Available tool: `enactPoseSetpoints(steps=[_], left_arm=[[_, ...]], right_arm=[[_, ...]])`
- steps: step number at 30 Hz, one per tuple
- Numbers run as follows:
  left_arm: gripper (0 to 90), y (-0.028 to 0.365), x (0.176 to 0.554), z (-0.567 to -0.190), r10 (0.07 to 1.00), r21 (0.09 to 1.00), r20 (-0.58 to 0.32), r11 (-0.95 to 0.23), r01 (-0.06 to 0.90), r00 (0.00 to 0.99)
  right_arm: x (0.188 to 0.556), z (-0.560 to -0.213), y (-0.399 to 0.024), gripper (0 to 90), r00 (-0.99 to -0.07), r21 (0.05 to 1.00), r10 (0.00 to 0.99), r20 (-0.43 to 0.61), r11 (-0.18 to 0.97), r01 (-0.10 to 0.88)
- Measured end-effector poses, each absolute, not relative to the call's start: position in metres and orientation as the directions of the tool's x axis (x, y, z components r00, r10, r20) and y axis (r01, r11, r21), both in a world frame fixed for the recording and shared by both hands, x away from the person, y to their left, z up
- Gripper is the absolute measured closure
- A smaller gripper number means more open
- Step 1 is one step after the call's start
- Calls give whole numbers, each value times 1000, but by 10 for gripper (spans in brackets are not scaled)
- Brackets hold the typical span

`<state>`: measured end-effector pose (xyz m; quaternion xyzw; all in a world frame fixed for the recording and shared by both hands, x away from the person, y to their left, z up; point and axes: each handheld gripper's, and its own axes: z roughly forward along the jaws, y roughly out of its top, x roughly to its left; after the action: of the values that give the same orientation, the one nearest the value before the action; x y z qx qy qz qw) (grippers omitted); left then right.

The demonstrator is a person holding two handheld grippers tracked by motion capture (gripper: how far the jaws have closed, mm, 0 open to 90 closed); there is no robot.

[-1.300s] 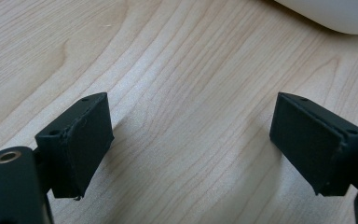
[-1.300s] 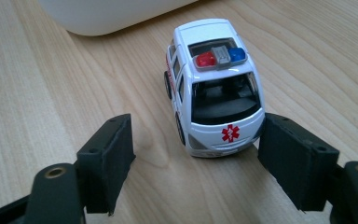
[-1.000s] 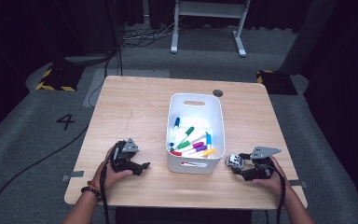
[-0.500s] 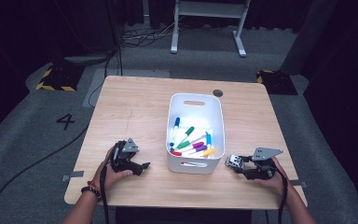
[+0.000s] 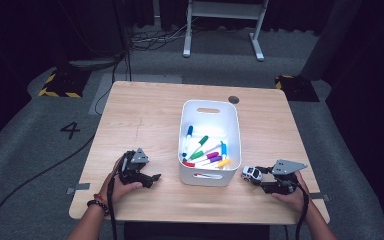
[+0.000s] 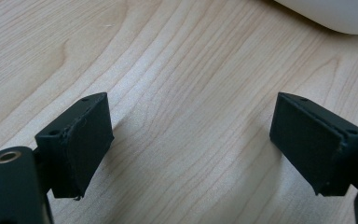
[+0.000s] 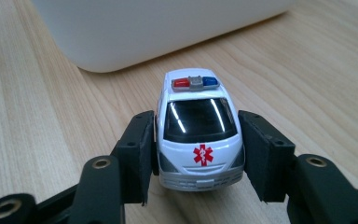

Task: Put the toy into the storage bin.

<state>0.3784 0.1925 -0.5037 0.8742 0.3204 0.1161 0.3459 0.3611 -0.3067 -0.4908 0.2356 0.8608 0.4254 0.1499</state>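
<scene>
A small white toy ambulance point(image 7: 198, 121) with red and blue roof lights stands on the wooden table point(image 5: 145, 115), just right of the white bin's front corner. My right gripper point(image 7: 198, 151) has just been closing and its pads now press on both sides of the ambulance point(image 5: 250, 173). In the high view the right gripper point(image 5: 256, 176) lies low near the table's front right. My left gripper point(image 5: 154, 178) rests at the front left, pointing toward the bin. Its jaws stand wide apart over bare wood, and the left gripper point(image 6: 191, 140) holds nothing.
The white bin point(image 5: 207, 178) sits mid-table and holds several coloured markers point(image 5: 203, 151). Its wall shows close ahead in the right gripper view point(image 7: 158, 28) and at the top right of the left gripper view point(image 6: 331, 14). A dark round spot point(image 5: 234, 99) lies behind the bin.
The right gripper's jaws have drawn in around the toy ambulance. Both hands stay almost where they were.
</scene>
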Motion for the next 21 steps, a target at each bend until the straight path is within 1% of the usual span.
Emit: enactPoseSetpoints(steps=[4,7,13,21], left_arm=[[133,193,378,-504,639,679,-19,-556,479,769],[133,192,378,-504,639,679,-19,-556,479,769],[133,192,378,-504,641,679,-19,-555,480,767],[132,192,379,-504,638,679,-20,-557,479,770]], right_arm=[[358,-481,-305,484,-830,815,554,-65,509,276],[357,-473,-307,484,-816,830,576,-46,477,290],[355,-469,-310,484,-798,823,600,-60,483,301],[354,-460,-320,484,-766,852,642,-39,422,310]])
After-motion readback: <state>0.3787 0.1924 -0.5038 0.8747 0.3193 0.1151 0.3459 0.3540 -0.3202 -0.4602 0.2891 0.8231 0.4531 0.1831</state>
